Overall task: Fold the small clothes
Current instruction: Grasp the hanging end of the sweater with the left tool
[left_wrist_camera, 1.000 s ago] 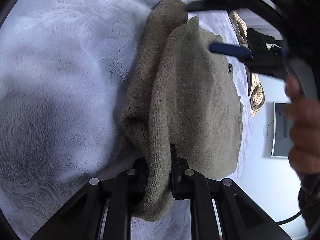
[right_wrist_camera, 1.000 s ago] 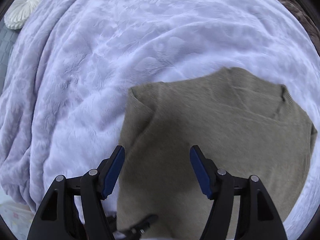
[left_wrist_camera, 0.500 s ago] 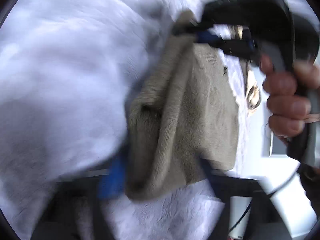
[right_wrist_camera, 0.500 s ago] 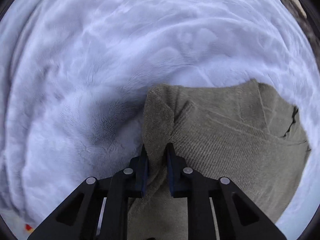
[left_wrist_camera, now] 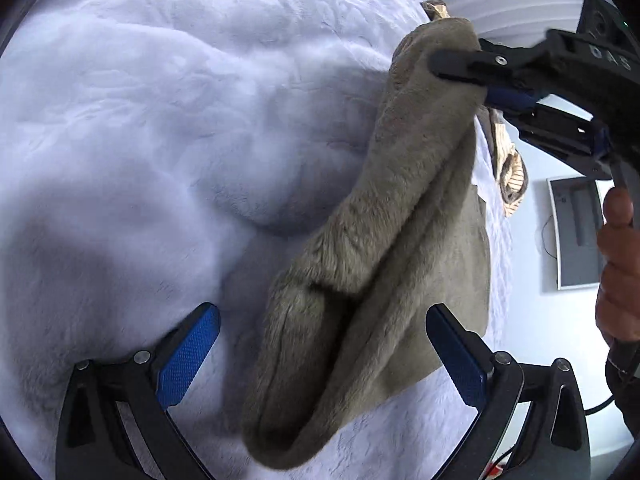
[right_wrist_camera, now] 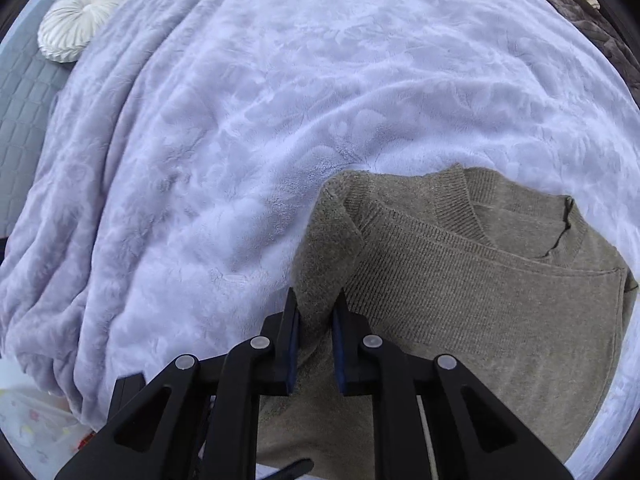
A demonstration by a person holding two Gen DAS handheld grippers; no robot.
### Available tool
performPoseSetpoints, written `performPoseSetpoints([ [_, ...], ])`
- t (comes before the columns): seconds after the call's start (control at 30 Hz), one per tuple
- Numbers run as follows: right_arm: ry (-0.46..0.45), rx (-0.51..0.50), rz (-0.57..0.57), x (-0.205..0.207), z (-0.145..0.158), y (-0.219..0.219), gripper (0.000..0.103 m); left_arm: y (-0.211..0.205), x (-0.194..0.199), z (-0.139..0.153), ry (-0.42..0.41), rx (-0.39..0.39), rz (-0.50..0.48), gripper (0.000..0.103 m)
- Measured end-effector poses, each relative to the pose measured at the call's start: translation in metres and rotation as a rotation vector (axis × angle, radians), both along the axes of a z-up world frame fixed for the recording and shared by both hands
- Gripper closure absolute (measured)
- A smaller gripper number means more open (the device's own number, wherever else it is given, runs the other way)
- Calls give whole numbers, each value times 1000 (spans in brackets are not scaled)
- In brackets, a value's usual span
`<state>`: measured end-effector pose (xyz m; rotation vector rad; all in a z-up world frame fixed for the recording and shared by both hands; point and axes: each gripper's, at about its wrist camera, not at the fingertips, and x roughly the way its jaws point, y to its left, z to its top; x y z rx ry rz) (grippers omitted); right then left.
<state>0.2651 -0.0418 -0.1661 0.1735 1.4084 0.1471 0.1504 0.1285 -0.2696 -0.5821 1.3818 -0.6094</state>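
Note:
An olive knitted sweater (right_wrist_camera: 460, 300) lies on a lavender plush blanket (right_wrist_camera: 280, 100). My right gripper (right_wrist_camera: 316, 320) is shut on a raised fold at the sweater's shoulder edge, left of the ribbed neckline. In the left wrist view the sweater (left_wrist_camera: 380, 280) hangs in a long fold, lifted at its far end by the right gripper (left_wrist_camera: 460, 80), which a hand (left_wrist_camera: 616, 264) holds. My left gripper (left_wrist_camera: 322, 356) stands wide open; the sweater's near end droops between its blue pads (left_wrist_camera: 188, 356), and neither pad presses on it.
A round white pleated cushion (right_wrist_camera: 80, 16) sits on a grey quilted surface (right_wrist_camera: 24, 100) at the far left. A brown throw (right_wrist_camera: 580, 12) lies at the far right. A striped cloth (left_wrist_camera: 512, 168) and a white wall panel (left_wrist_camera: 576, 232) lie beyond the blanket's edge.
My left gripper let go of the sweater fold and opened wide. My right gripper closed on the sweater's shoulder edge and lifted it off the blanket.

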Motion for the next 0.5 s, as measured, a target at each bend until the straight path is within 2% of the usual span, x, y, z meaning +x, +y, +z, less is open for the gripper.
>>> performPoseSetpoints([
  [0.03,-1,2,-2,-2,1,-2,88,-5,0,0,-8,7,-23,5],
  [0.07,-1,3,-12,-4,3,-7,88,-10,-1,2,-19,19,-52,38],
  [0.1,-1,8,-26,-6,7,-17,89,-14,-3,2,-12,16,-92,60],
  [0.13,-2,17,-42,-7,8,-24,89,-19,-7,0,18,9,-124,76],
  [0.23,-4,54,-89,-9,11,-38,89,-27,-21,6,15,92,-131,76],
  [0.3,-4,59,-91,-11,11,-42,89,-33,-26,14,8,134,-112,93],
  [0.5,-6,69,-76,-9,14,-44,89,-53,-32,37,-2,263,-84,94],
])
